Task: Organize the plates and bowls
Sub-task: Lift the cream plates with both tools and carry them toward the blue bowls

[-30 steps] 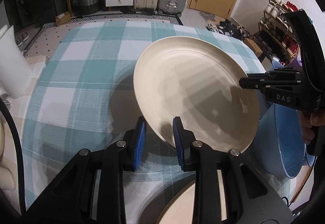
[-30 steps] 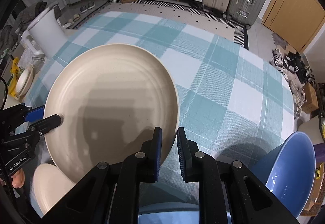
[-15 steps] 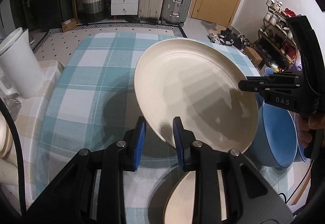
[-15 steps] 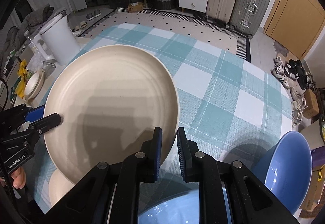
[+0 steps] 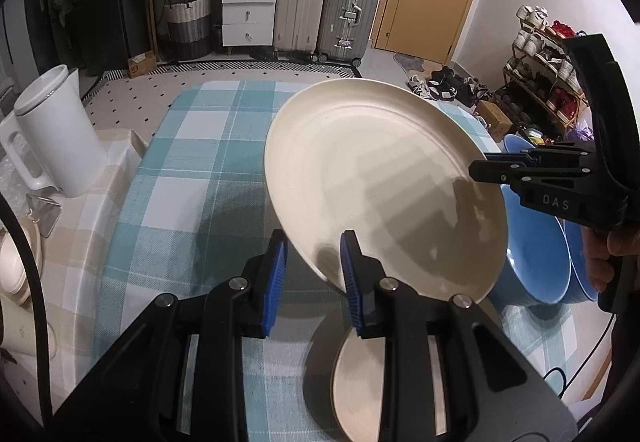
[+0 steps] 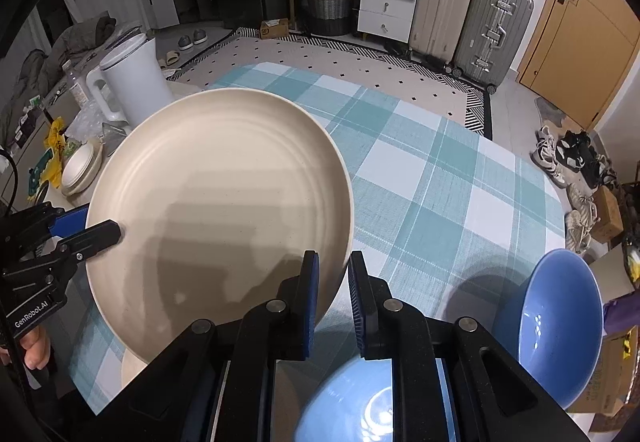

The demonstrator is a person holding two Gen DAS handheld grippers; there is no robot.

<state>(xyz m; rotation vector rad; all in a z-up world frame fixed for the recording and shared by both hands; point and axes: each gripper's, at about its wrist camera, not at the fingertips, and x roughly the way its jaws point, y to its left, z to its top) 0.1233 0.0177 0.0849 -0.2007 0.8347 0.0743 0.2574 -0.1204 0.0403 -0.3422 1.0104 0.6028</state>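
Cream plate has been lifted higher off the bench, gripped at opposite rims by the left tool and right tool. Stacking can come next.

Both grippers, jaws clamped

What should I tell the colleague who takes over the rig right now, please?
Left gripper and right gripper: both shut on opposite rim edges of the large cream plate, held tilted above the checked tablecloth.
A second cream plate lies below it.
Two blue bowls sit at the table's right side.
Done: plate lifted. Left: set it down, probably on the other plate, then sort the bowls.
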